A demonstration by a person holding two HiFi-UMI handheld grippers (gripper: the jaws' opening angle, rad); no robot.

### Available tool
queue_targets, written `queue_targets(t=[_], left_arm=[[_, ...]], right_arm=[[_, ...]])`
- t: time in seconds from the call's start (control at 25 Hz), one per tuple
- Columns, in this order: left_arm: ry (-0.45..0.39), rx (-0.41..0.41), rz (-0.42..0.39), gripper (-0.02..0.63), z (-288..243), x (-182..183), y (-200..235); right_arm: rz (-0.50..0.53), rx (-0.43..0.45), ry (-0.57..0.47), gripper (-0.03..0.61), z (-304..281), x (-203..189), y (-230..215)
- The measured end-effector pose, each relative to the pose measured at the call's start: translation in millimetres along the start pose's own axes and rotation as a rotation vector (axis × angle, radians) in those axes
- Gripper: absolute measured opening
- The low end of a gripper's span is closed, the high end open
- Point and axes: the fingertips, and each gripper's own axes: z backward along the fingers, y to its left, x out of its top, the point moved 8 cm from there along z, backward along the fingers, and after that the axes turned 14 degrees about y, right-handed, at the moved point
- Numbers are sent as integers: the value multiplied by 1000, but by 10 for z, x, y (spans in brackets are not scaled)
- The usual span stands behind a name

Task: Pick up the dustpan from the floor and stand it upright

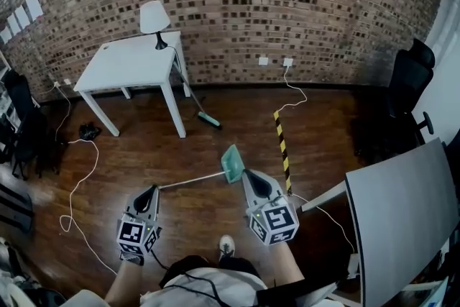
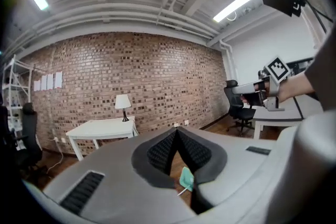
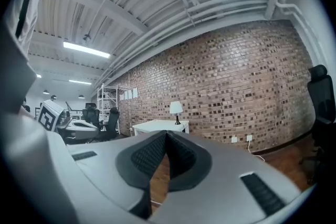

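A teal dustpan [image 1: 233, 162] with a long silver handle [image 1: 190, 180] lies flat on the wooden floor, just ahead of both grippers; its teal pan [image 2: 186, 180] also shows low between the left jaws. My left gripper [image 1: 152, 189] hangs near the handle's free end, jaws shut and empty. To the right of the pan my right gripper [image 1: 251, 174] is held level, also shut with nothing in it. In the two gripper views the left gripper [image 2: 177, 131] and the right gripper [image 3: 166, 135] have tips that meet, with the brick wall beyond.
A white table [image 1: 129, 62] with a lamp [image 1: 154, 19] stands by the brick wall, a broom [image 1: 198, 106] leaning at its leg. A black-yellow strip [image 1: 282, 147] and a white cable [image 1: 79, 183] lie on the floor. A grey desk [image 1: 402, 212] is at the right, an office chair [image 1: 406, 83] behind it.
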Motion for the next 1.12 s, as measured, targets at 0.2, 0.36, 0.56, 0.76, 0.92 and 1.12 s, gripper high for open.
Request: queue_targets(t=[0.2,0.36,0.56,0.76,0.92,1.12], left_arm=[[12,58,26,17,-241,153,359],[45,73,-17,18,-306,135,490],[49,73,13,18,-347,86,699],[42,63,55,18,-423,37,860],[29,42,210,17,-484,-43,1041],[64,76,194,18,-560,-157,1248]], right_arm=[[46,28,4,-6,-357,200,-49],[45,15,12,-6,-520,248,12],[51,12,24,-6,-731,316,91],[50,-17,46,-6,-857,350,75],[39,-30,61,-6,-947,371,67],[43,-29,78,-6,-1110,371,112]])
